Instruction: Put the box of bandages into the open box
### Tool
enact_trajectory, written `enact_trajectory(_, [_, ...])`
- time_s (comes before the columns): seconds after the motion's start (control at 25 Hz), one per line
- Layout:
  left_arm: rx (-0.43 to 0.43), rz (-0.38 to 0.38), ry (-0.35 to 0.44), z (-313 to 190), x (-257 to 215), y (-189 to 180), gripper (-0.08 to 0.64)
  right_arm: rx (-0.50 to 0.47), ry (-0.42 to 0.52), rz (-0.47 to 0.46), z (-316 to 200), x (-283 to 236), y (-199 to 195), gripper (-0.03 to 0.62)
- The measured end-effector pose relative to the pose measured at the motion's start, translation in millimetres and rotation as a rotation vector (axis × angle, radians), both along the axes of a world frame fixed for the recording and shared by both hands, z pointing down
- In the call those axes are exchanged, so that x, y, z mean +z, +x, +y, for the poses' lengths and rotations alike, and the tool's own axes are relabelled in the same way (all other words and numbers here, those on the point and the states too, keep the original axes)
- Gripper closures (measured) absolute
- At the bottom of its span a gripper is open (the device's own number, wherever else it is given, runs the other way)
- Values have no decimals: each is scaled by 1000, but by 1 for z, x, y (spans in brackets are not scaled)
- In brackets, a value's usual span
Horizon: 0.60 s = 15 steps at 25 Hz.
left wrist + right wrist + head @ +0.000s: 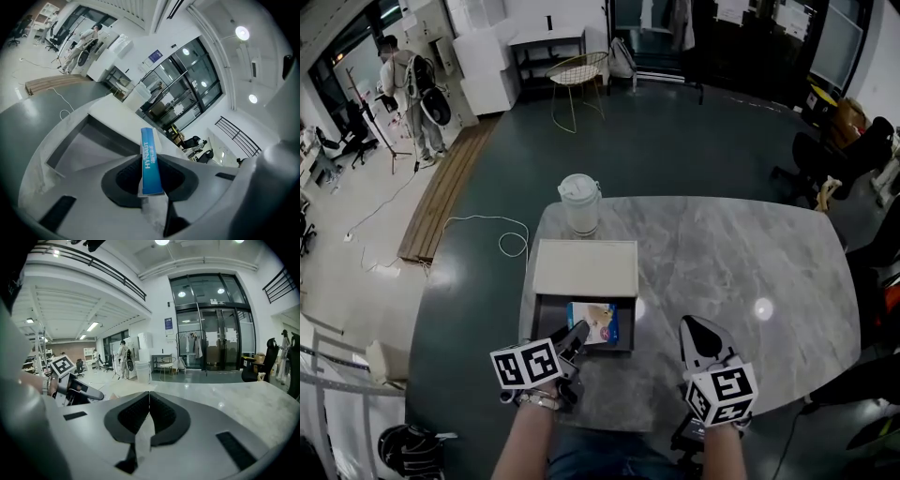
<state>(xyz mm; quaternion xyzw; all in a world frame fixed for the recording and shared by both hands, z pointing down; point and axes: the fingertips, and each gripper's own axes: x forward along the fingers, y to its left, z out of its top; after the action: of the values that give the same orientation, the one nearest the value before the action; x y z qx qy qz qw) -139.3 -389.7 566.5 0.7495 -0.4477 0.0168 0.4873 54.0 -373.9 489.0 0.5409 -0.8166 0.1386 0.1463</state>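
Slim blue bandage box (151,159) in left tongs (577,332)

"HYNAUT" runs in white capitals along the blue edge of the box of bandages (152,161); the smaller characters beside it are too fine to read, as is the blue sign (168,326) on the far wall

1. Body of left gripper (578,332): pale grey shell with black trim. Left cube (526,364) on top has white faces, each with a black square marker.
2. The right gripper (697,330) is the same build, with white tapering jaws edged in black. Right cube (722,394) is marked likewise.
3. Gripper views: light grey jaw bodies. Black ribbed pads (161,414) sit in a dark, rounded recess, with black rectangular slots (234,449) on the shell to either side.
4. Left wrist: metallic band (538,400).
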Motion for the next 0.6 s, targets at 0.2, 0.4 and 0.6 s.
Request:
enact_trajectory(0.2, [21,-8,-76,-4,15,4,474,7,-4,11,-6,-4,-1,568])
enact_trajectory(0.4, [47,-23,-112,-10,24,10,474,14,-13,19,-12,-2,-2,568])
enact_trajectory(0.6, [88,-101,-156,-7,35,14,472,24,-21,16,-12,0,0,568])
